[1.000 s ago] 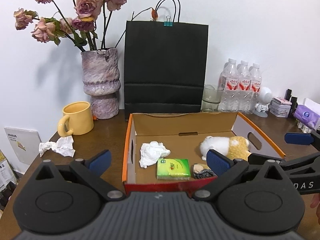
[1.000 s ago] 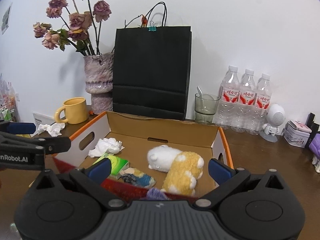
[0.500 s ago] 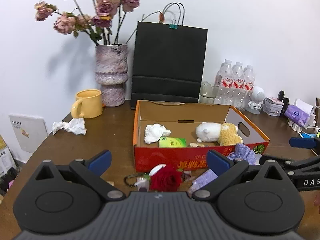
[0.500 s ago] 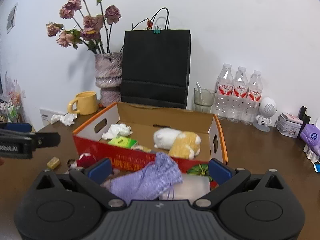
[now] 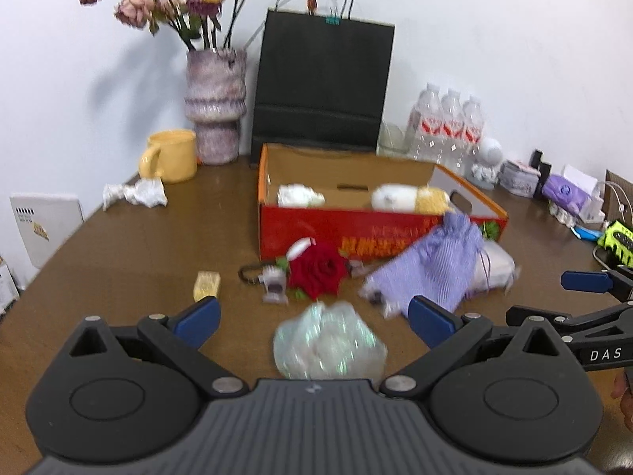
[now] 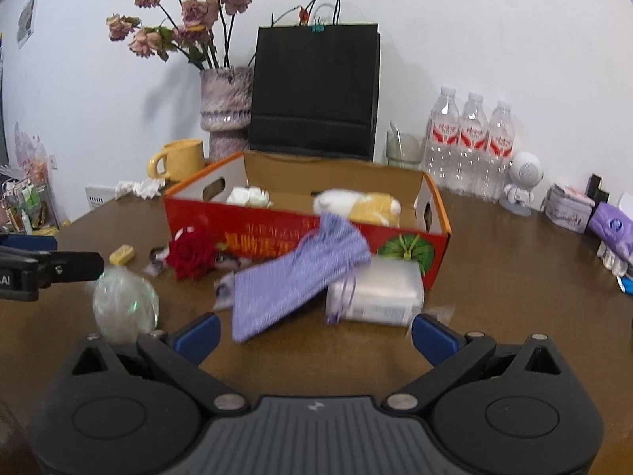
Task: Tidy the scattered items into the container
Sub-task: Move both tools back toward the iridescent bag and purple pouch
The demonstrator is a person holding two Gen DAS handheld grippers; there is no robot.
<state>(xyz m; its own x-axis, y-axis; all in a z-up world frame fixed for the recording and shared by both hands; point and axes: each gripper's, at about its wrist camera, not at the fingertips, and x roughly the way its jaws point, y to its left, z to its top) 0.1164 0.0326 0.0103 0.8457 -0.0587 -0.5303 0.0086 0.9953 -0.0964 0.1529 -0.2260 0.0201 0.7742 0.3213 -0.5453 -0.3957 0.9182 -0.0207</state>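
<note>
A red cardboard box (image 5: 356, 233) (image 6: 277, 233) holds a white-and-yellow plush (image 5: 411, 198) (image 6: 358, 204) and a crumpled tissue (image 5: 298, 194). In front of it lie a red rose (image 5: 318, 269) (image 6: 190, 253), a purple striped pouch (image 5: 431, 265) (image 6: 300, 273), a clear packet (image 6: 376, 289), a small yellow block (image 5: 206, 283) (image 6: 122, 254) and a shiny clear wrapper ball (image 5: 328, 342) (image 6: 124, 303). My left gripper (image 5: 314, 316) is open and empty, just behind the wrapper ball. My right gripper (image 6: 314, 332) is open and empty, behind the pouch and packet.
A yellow mug (image 5: 170, 160), a vase of dried roses (image 5: 215, 107), a black paper bag (image 5: 322, 83), water bottles (image 6: 470, 138) and a crumpled tissue (image 5: 134, 194) stand on the brown table (image 5: 138, 261). Small items line the right edge (image 6: 609, 225).
Both grippers have pulled back from over the box toward the table's near side. The items in front of the box have come into view. Both stay open.
</note>
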